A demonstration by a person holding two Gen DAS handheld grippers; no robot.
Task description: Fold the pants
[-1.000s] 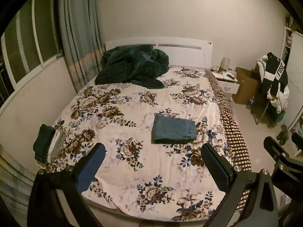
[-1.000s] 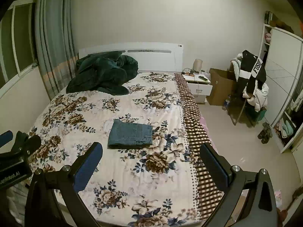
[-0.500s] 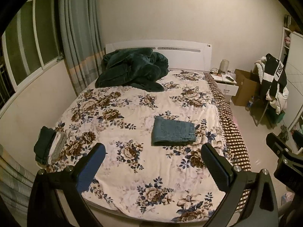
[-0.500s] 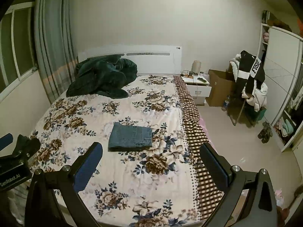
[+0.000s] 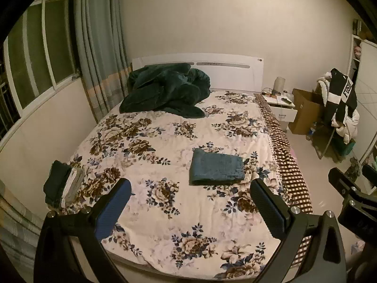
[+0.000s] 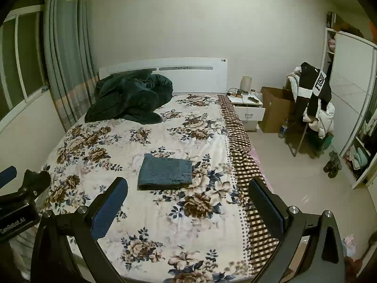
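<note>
While both grippers hang above the foot of the bed [image 5: 165, 212], the left gripper [image 5: 189, 202] and the right gripper [image 6: 188, 202] each stand wide apart with nothing between their fingers. Folded into a neat blue rectangle, the pants [image 5: 216, 169] lie flat on the floral cover near the bed's middle, well clear of both. A dark blanket [image 5: 165, 92] is heaped by the headboard, and a small clothes pile [image 5: 62, 184] sits at the bed's left edge.

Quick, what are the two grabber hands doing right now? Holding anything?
Left gripper: open, holding nothing, above the bed.
Right gripper: open, holding nothing; the folded jeans lie on the bed, untouched.
</note>
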